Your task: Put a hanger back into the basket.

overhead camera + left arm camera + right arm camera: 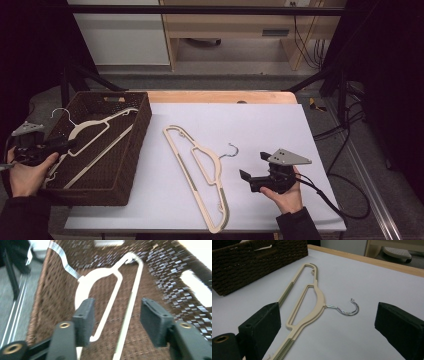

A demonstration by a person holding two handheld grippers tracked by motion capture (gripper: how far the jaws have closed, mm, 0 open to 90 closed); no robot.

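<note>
High view puts our left tool point(67, 145) over the near-left rim of the wicker basket point(132, 150), jaws apart and gripping nothing, one cream hanger point(95, 131) lying inside just ahead of it. Our right tool point(252, 167) (jaws wide, empty) faces the second hanger point(200, 175) on the worktop point(280, 125). We judge it best to pinch that hanger's thick neck by the hook, not the thin bar.

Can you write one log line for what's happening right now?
left gripper: open over hanger in basket | right gripper: open, facing hanger on table
</note>
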